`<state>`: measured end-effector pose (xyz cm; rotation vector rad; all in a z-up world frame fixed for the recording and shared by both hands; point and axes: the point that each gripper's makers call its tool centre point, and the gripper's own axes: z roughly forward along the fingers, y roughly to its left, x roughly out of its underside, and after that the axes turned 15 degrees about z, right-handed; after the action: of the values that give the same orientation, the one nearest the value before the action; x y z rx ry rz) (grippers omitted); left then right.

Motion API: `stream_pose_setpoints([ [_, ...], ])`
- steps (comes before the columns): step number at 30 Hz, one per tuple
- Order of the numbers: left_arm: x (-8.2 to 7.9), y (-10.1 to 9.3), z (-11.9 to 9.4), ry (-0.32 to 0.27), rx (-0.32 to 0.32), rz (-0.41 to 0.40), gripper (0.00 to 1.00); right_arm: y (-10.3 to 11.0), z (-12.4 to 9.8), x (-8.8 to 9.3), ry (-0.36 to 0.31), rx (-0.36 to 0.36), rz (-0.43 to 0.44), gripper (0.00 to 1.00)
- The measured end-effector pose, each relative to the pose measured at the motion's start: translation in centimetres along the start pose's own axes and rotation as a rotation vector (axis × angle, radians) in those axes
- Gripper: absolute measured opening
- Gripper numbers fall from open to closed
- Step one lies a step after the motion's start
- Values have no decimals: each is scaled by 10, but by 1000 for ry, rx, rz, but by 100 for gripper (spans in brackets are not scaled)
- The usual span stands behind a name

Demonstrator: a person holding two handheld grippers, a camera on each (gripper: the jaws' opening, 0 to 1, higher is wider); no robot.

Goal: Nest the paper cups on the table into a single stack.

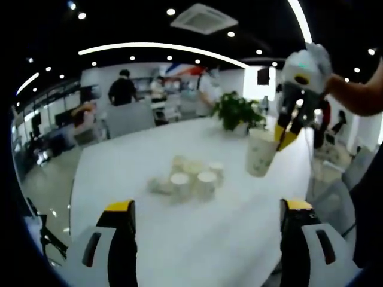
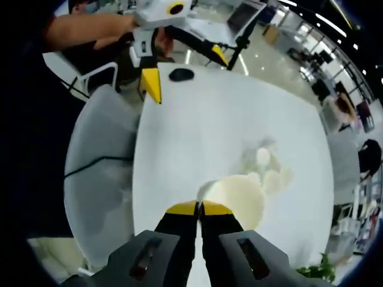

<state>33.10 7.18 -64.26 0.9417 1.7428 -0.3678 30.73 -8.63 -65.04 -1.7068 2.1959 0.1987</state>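
I have the right gripper (image 1: 286,133) clenched on the rim of one paper cup (image 1: 260,153), and in the left gripper view it hangs in the air above the white table (image 1: 227,239), off to the side of the others. In the right gripper view my own jaws are pressed together on that rim, so I look down past them at the cup's open mouth (image 2: 239,197). Pinching the wall near the lip leaves the body and base free, which is what I judge a nesting drop needs.

The left gripper (image 1: 206,221) is released, its jaws standing wide apart with nothing between them; from the right gripper view it (image 2: 182,69) hovers over the far edge of the table near a dark computer mouse (image 2: 181,74). I read it as waiting to steady the receiving cup.

The rest of the cups (image 1: 188,179) sit clustered near the middle of the table, most upright with mouths up (one at the cluster's left looks tipped over, though the blur leaves me unsure). None of them looks nested yet, so I judge the task barely begun.

A potted plant (image 1: 238,112) stands at the far end, and an office chair (image 2: 99,179) is tucked beside the table.
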Motion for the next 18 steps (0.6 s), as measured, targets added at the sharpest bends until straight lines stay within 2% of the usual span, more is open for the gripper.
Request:
stream_pose_setpoints([
  [18, 8, 2, 0, 11, -16, -15, 98, 22, 31, 10, 4, 23, 3, 0],
])
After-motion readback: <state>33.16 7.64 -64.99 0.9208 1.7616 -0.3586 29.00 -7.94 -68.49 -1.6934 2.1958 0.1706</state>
